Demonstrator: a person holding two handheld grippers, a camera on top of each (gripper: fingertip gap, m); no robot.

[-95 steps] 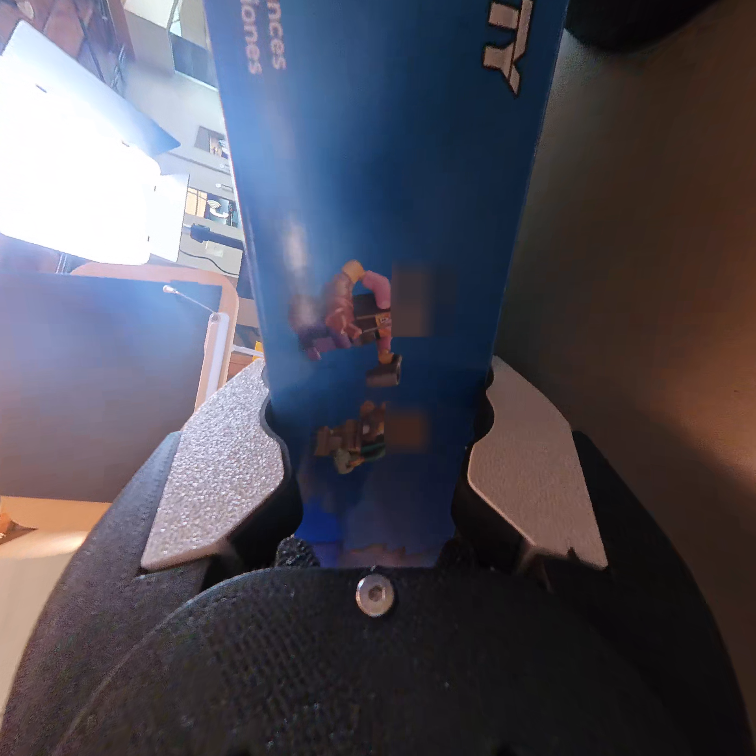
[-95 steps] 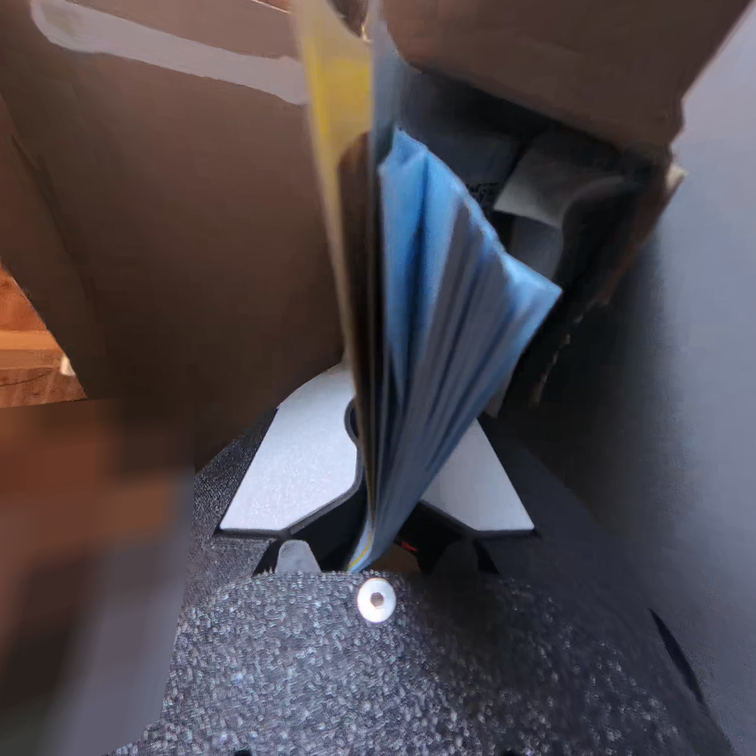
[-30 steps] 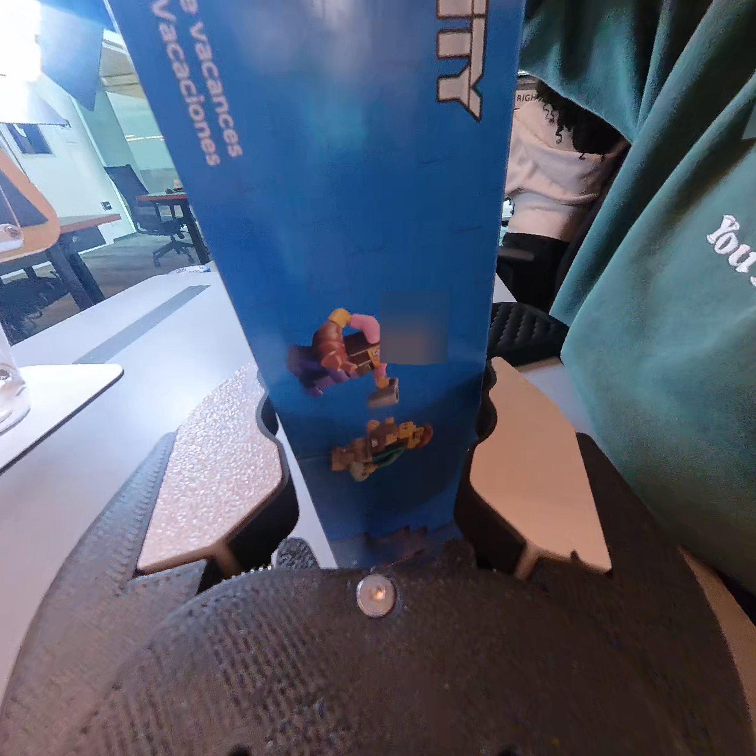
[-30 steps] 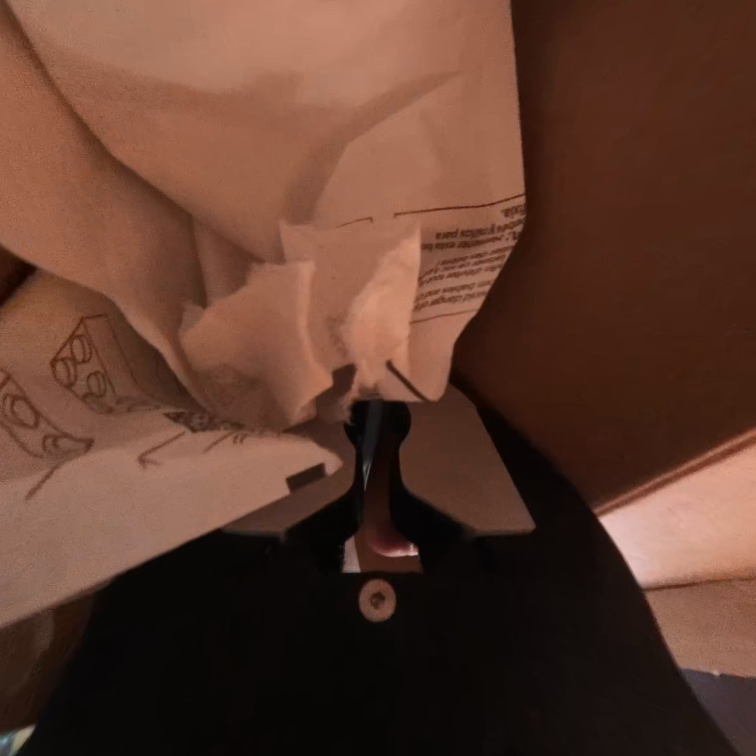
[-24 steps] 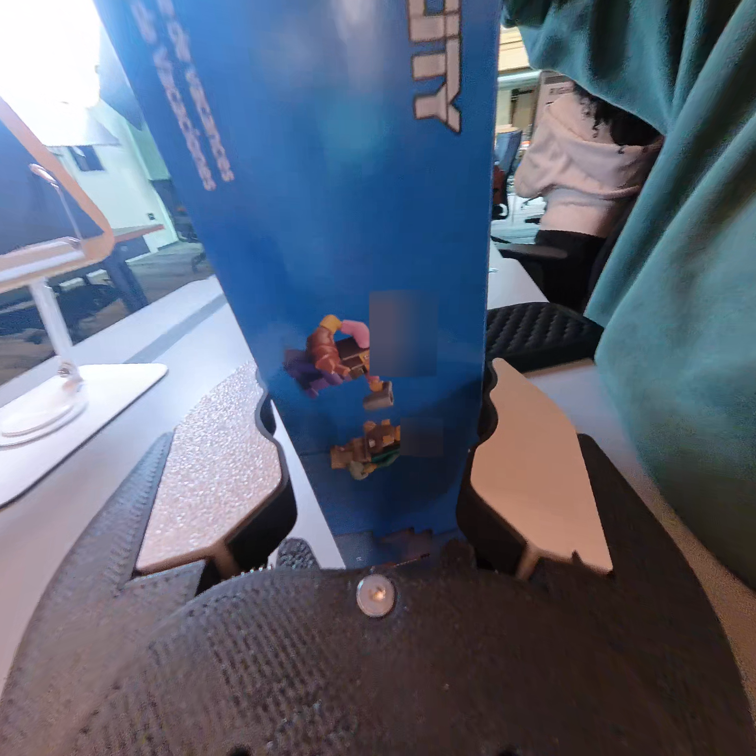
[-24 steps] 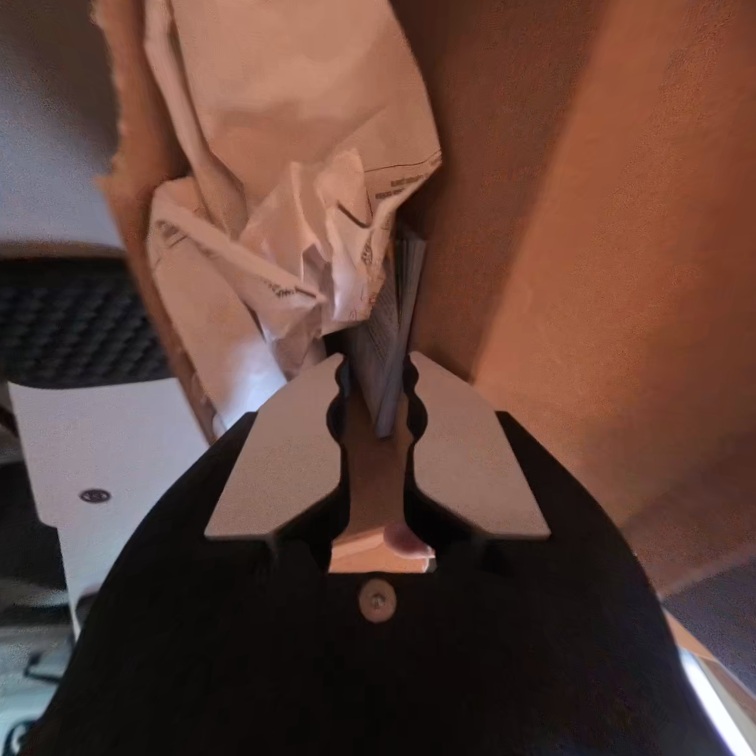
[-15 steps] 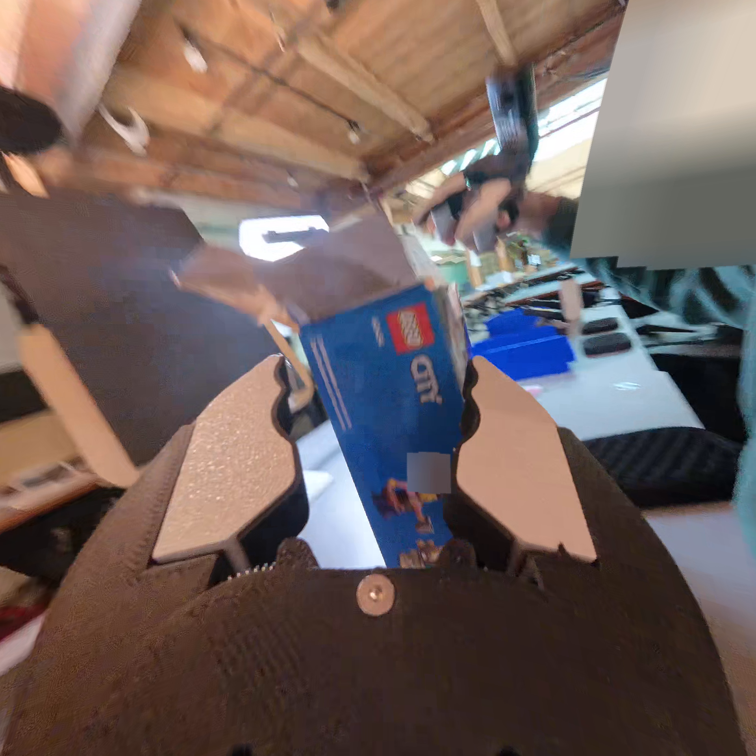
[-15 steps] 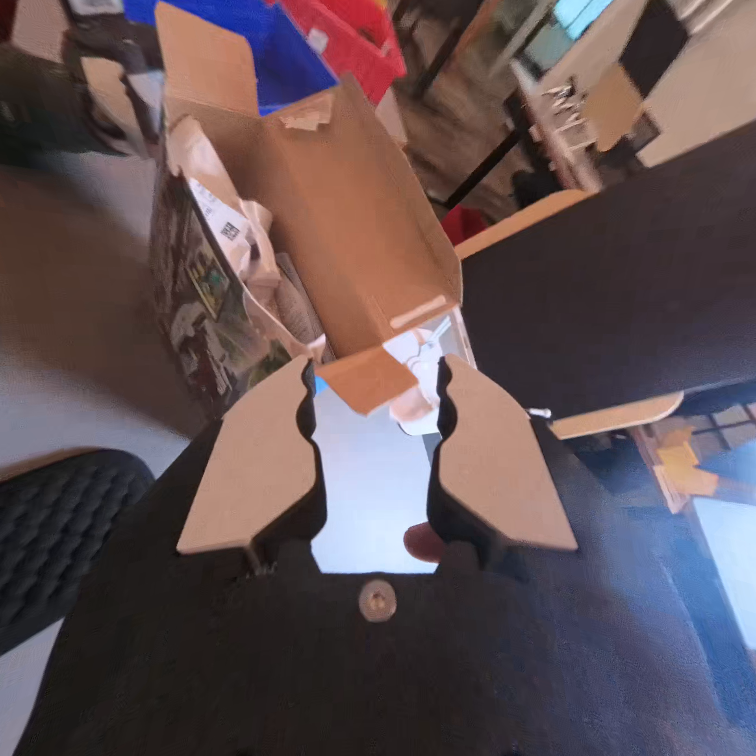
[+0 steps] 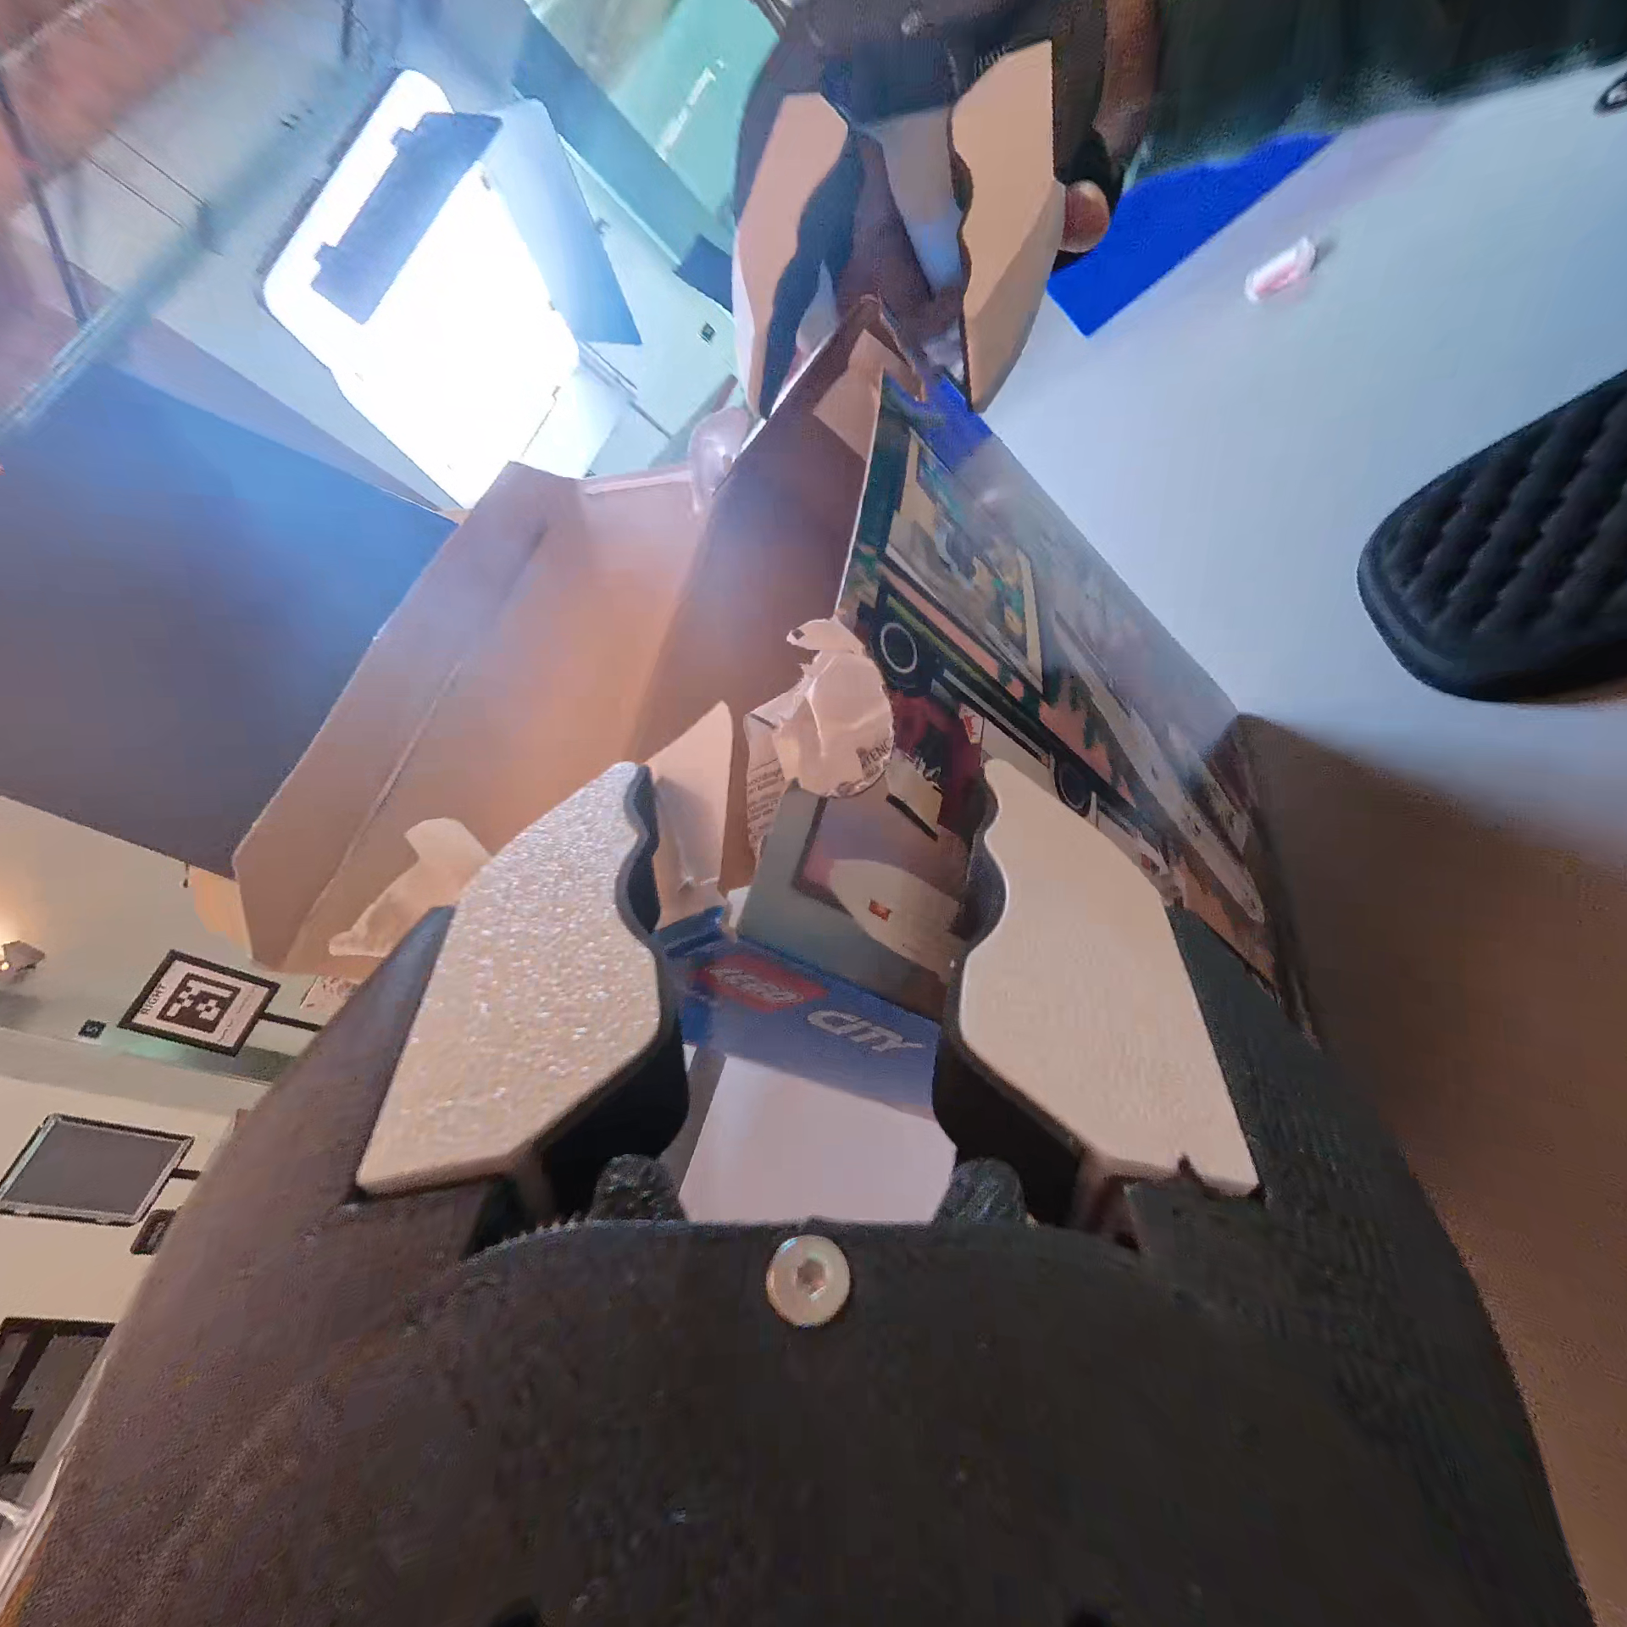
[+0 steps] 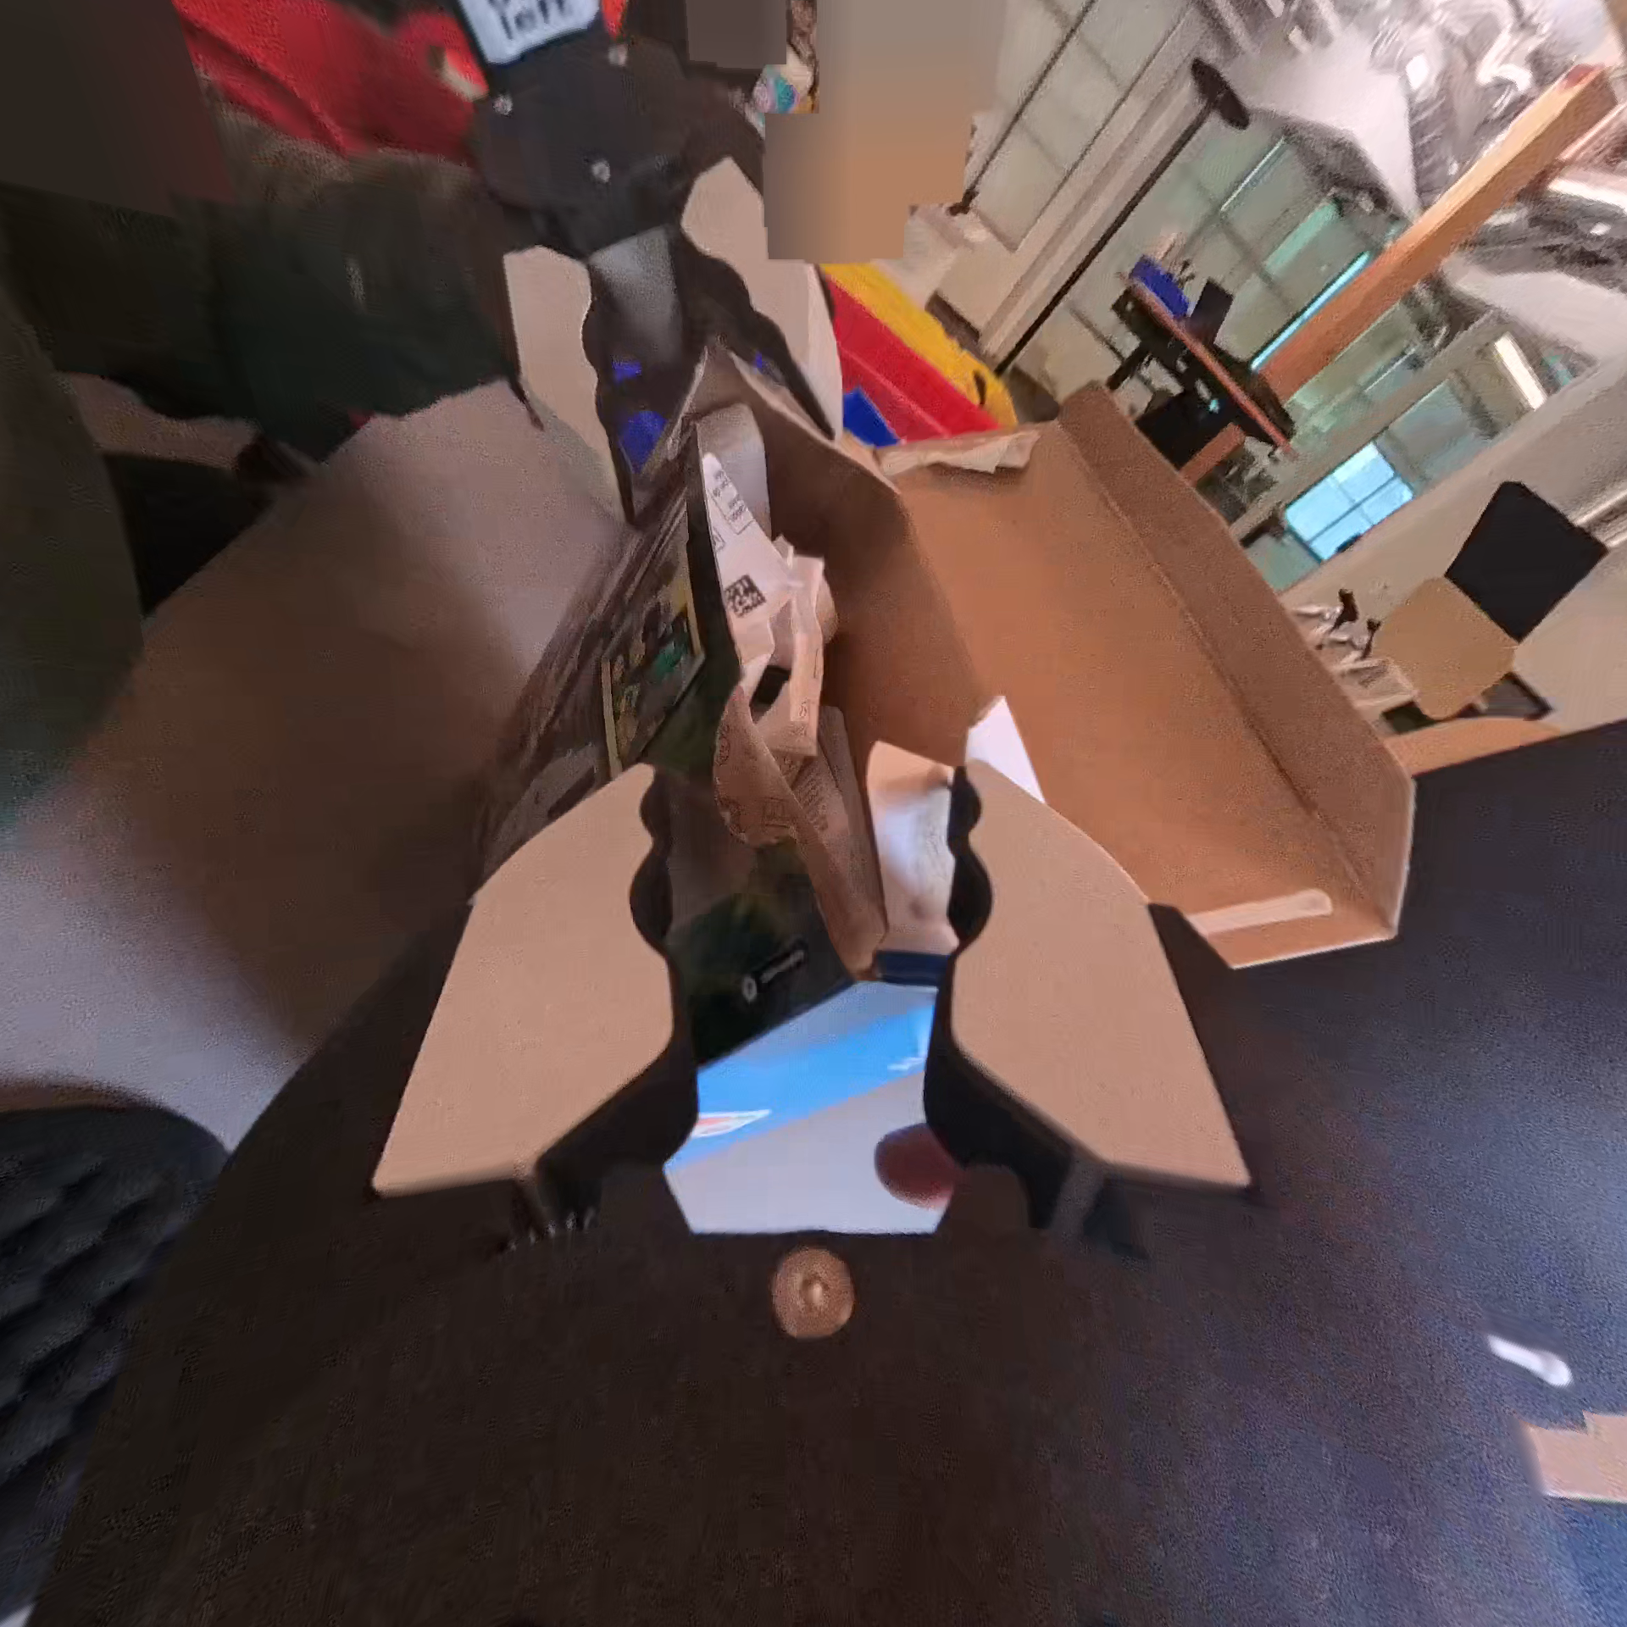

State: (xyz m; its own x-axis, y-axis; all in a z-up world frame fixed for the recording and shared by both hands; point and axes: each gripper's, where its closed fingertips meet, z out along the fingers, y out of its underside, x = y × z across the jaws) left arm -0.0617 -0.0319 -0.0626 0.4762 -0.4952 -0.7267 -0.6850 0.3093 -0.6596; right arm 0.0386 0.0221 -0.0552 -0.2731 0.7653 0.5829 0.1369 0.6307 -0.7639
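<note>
Left wrist view: at the far left stands a dark board [image 9: 132, 572]. Next to it the toy box's [image 9: 1012, 616] wide brown flap [image 9: 528, 660] hangs open. The left gripper [image 9: 814, 792] has its fingers [image 9: 528, 1012] well apart. The blue end of the box shows in the gap between them, just past the tips, and no pad visibly presses on it. A crumpled paper bag [image 9: 828, 731] sticks out of the open box just above that gap. At the far end the right gripper [image 9: 880, 379] straddles the top corner of a flap, also parted and holding nothing. To the right lie the pale table [image 9: 1233, 396] and a black ribbed pad [image 9: 1514, 572].

Right wrist view: the table [image 10: 308, 660] fills the left side. The box [image 10: 599, 669] stands on a narrow side, its printed face just beyond the left finger. The right gripper [image 10: 801, 775] is open and clamps nothing. Paper bags [image 10: 775, 792] and the blue end of the box sit in line with its gap. The left gripper [image 10: 678, 414] brackets the far end of the box. The big flap [image 10: 1100, 660] spreads away to the right.

The box looks easy to upset. It stands on a thin side with neither gripper clamped on it, so a nudge from either finger could tip it. The loose bags could then slide out of the open side, or a finger could snag a flap and tear it.
</note>
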